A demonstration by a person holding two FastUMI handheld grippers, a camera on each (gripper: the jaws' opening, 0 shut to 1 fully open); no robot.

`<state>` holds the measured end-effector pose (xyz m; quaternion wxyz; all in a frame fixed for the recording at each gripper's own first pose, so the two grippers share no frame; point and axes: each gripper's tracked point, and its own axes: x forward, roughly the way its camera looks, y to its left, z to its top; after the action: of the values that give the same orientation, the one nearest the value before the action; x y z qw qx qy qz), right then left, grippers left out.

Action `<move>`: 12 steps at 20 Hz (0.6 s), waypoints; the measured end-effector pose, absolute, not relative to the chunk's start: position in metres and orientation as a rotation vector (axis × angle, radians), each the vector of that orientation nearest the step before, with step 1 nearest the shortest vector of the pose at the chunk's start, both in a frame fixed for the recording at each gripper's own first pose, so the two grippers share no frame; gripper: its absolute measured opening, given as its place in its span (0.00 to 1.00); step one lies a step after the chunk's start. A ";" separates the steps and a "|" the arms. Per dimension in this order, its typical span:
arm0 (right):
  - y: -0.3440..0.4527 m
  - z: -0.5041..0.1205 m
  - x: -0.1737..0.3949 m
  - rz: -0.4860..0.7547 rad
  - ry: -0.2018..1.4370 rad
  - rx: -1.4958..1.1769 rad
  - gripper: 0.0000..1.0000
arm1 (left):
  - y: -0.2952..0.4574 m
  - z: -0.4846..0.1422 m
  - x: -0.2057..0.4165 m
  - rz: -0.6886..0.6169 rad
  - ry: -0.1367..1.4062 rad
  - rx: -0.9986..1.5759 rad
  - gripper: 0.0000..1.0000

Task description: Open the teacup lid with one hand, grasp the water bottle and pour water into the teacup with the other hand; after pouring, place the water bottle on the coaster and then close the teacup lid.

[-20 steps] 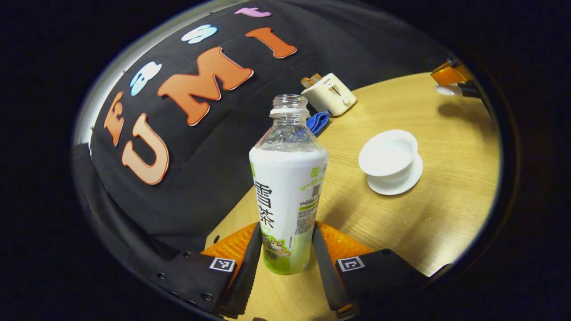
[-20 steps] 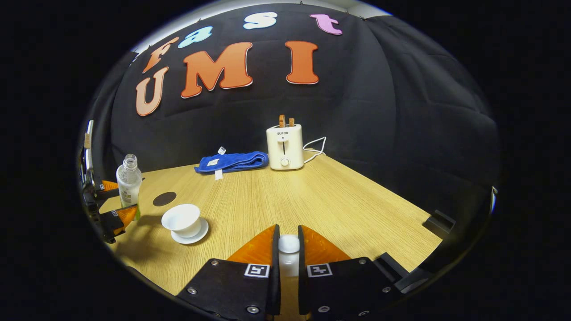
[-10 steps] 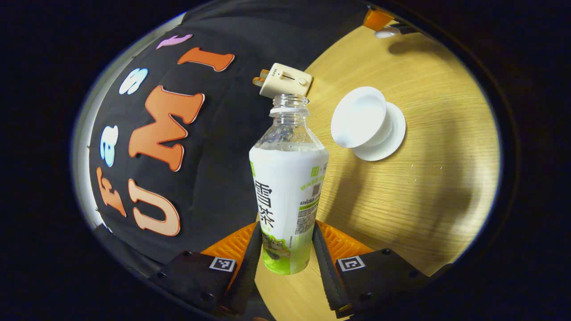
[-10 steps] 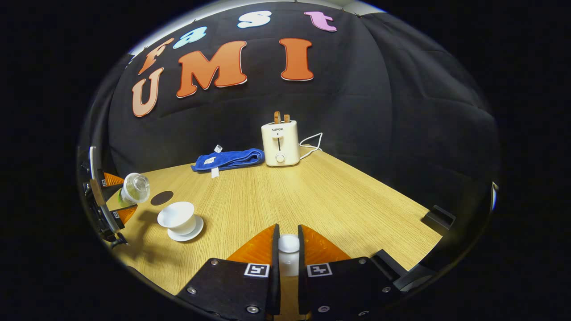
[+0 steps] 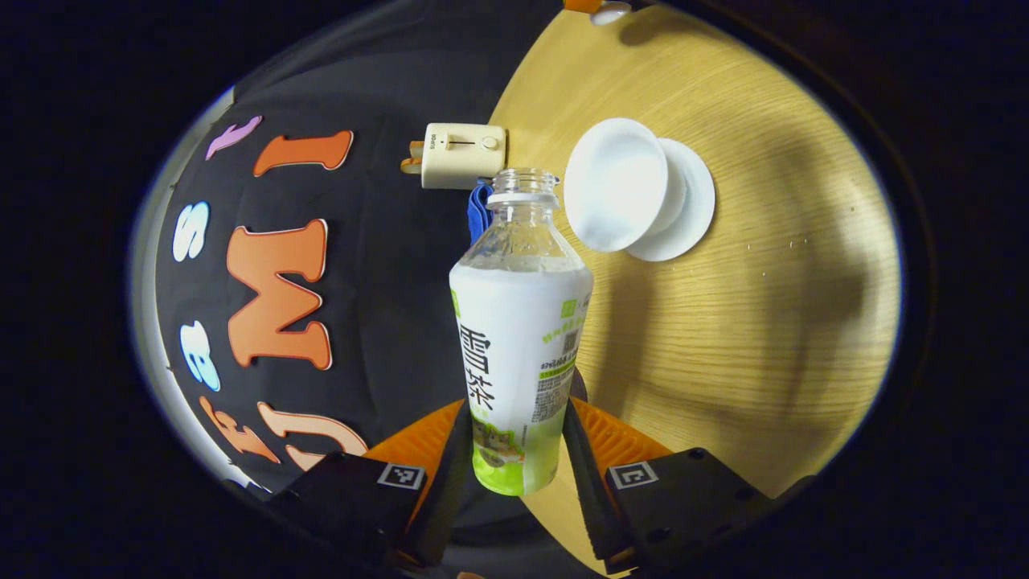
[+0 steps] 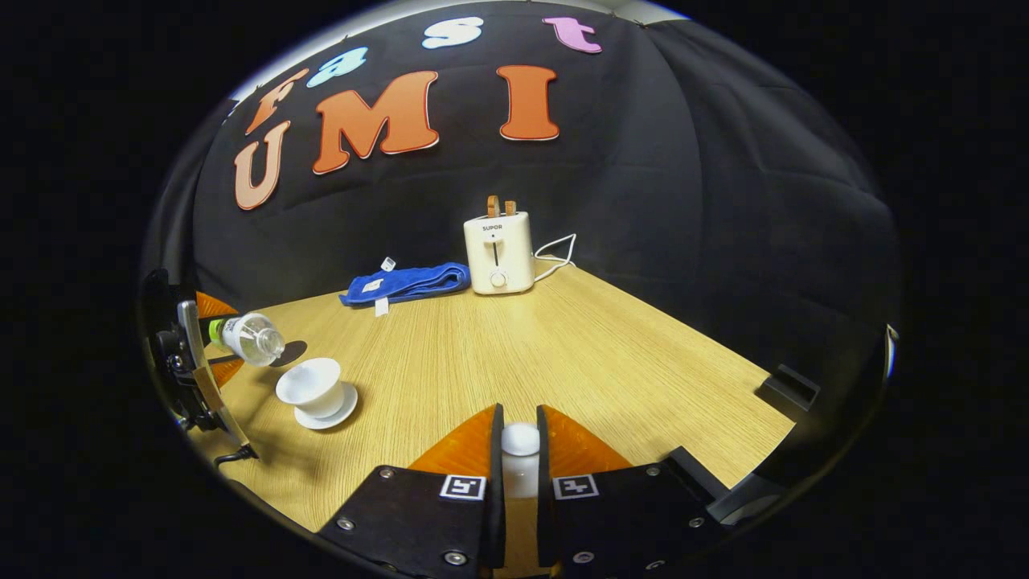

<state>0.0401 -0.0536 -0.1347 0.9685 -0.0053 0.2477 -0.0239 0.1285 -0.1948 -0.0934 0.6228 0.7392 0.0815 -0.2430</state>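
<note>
Item 1: left hand-held gripper (image 5: 516,450). Both fingers pinch the water bottle (image 5: 518,338) low on its labelled body. The bottle is uncapped and tipped near horizontal, as seen in the right gripper view, w/ its mouth above and just beside the teacup (image 6: 309,388).

Item 2: right hand-held gripper (image 6: 519,466). Its fingers are pressed onto the small white knob of the teacup lid (image 6: 520,441), held off over the worktop (image 6: 563,354), well apart from the cup.

Item 3: teacup, white and open, sits on its saucer (image 6: 334,414). In the left gripper view the cup lies at approx. 1 o'clock from the bottle neck. Can't tell if water is already in it; no stream is visible.

Item 4: coaster (image 6: 291,351). Dark disc on the worktop, partly behind the bottle mouth, at 11 o'clock from the cup in the right gripper view.

Misc.: toaster (image 6: 498,251) and blue towel (image 6: 406,283) at the far edge, not part of the job.

Step in hand, by my reading: pouring, either starting or about to. Lid is off; bottle is not yet on the coaster.

Next move calls for a bit more tilt w/ the mouth kept over the cup bowl, then uprighting the bottle before carrying it to the coaster.
</note>
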 end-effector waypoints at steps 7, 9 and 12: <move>-0.060 -0.143 0.039 -0.060 0.520 -0.001 0.16 | -0.196 -0.091 0.142 -0.564 0.182 1.820 0.68; -0.058 -0.144 0.038 -0.058 0.523 -0.007 0.16 | -0.196 -0.089 0.140 -0.570 0.180 1.853 0.66; -0.058 -0.146 0.037 -0.055 0.528 -0.010 0.16 | -0.199 -0.082 0.141 -0.565 0.146 1.905 0.69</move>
<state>0.0365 -0.0577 -0.1457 0.9649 -0.0048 0.2611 -0.0269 0.1409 -0.1993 -0.0825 0.5433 0.8027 0.0613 -0.2381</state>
